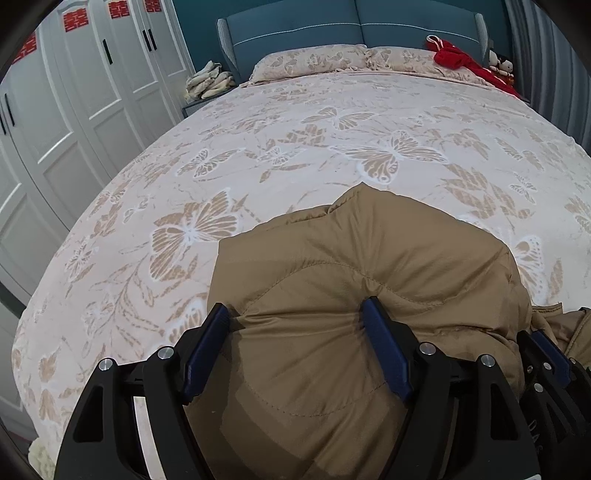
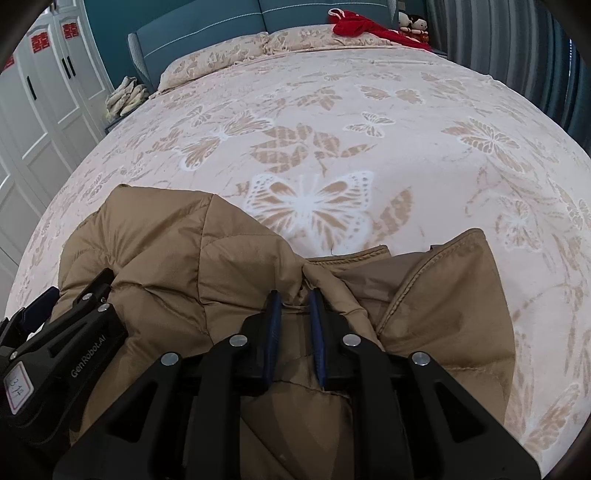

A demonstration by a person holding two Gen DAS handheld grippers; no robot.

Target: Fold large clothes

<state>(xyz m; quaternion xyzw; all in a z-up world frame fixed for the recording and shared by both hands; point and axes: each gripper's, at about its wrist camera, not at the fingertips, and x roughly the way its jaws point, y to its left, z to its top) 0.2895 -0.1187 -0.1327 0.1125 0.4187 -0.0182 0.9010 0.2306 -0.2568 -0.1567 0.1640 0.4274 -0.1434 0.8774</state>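
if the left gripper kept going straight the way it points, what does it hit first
The tan jacket: its padded bulk already sits between the left gripper's wide jaws, so it would likely press straight into that, with the bedspread beneath.

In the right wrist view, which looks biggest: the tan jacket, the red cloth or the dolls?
1. Tan jacket, though nearness to the camera exaggerates it.
2. Red cloth.
3. Dolls, smallest.

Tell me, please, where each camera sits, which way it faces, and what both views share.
Left wrist: sits on the left gripper, facing over the tan jacket toward the headboard; its jaws stand wide, pressing on the jacket.
Right wrist: sits on the right gripper, facing likewise; its jaws pinch a jacket fold.
Shared: jacket, bed, each other's gripper.
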